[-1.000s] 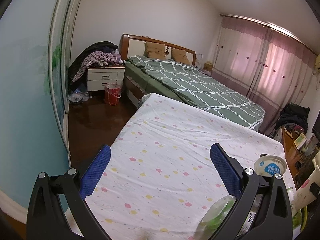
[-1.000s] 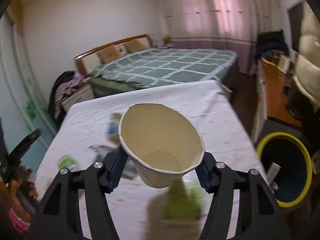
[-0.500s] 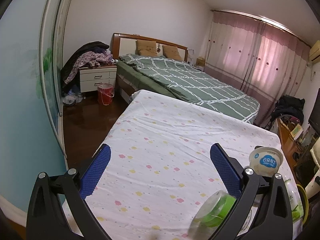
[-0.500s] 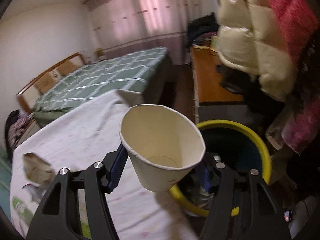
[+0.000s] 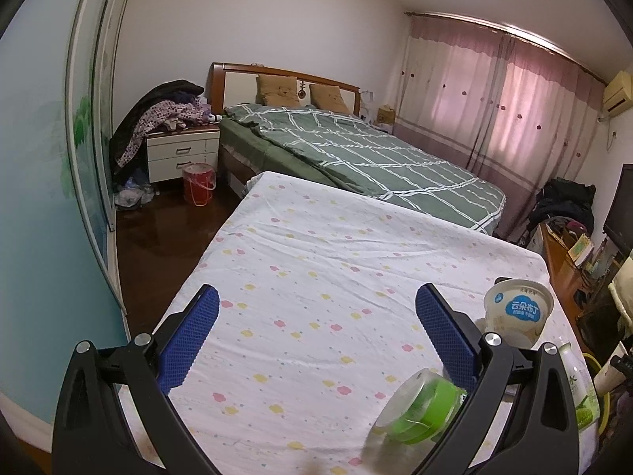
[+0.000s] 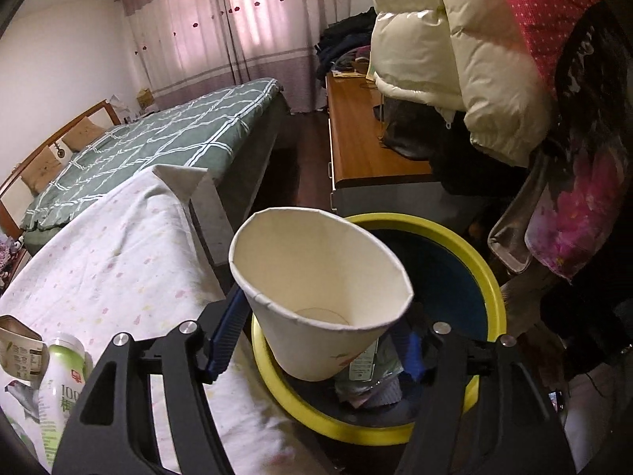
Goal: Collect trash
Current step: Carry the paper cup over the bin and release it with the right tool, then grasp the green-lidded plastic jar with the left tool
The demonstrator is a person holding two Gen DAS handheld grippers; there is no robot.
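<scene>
My right gripper (image 6: 316, 340) is shut on a white paper cup (image 6: 316, 301), squeezed oval, and holds it over the yellow-rimmed bin (image 6: 490, 277), which has trash inside. My left gripper (image 5: 316, 324) is open and empty above the floral sheet (image 5: 316, 261). In the left wrist view a green-capped clear container (image 5: 419, 407) lies by the right finger, with a white pudding cup (image 5: 518, 312) and a green-label bottle (image 5: 581, 392) beyond it. The right wrist view shows a white-green bottle (image 6: 59, 392) and a food packet (image 6: 18, 348) on the sheet at lower left.
A green checked bed (image 5: 356, 150) lies beyond the sheet-covered surface. A nightstand (image 5: 182, 154) and a red bucket (image 5: 198, 184) stand at far left. A wooden desk (image 6: 364, 134) and hanging jackets (image 6: 455, 47) crowd the bin's far side.
My right gripper has swung right with the cup, from over the sheet to over the bin. My left gripper has drifted slightly, still open.
</scene>
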